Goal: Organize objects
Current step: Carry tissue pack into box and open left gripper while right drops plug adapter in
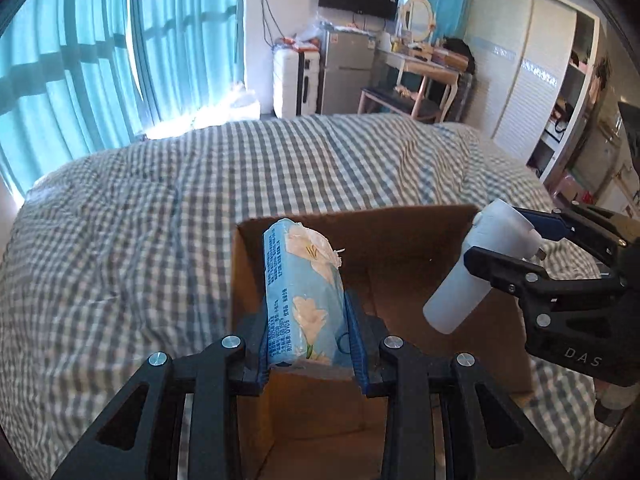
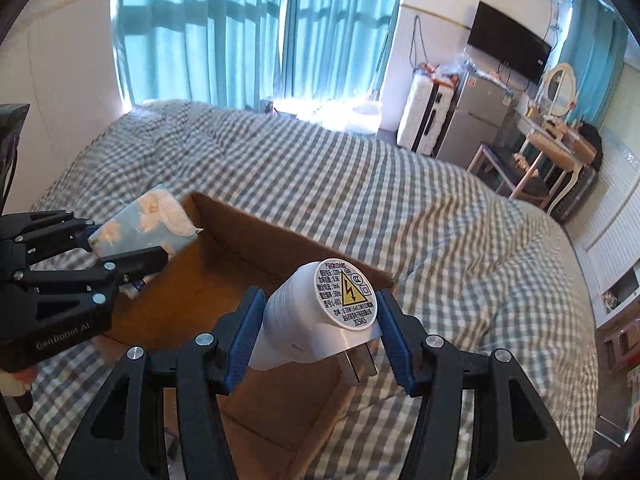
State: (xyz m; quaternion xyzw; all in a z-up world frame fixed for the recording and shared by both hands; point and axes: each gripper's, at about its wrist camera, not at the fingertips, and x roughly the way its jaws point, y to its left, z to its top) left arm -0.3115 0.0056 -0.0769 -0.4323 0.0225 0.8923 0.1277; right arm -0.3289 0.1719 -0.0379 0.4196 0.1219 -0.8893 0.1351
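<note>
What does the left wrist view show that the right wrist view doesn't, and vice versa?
Only the left wrist view shows the printed text side of the tissue pack and the wardrobe. Only the right wrist view shows the warning label on the white plug-in device and its prongs. Both show the cardboard box, each hand-held gripper shut on its item, and the checked bed.
</note>
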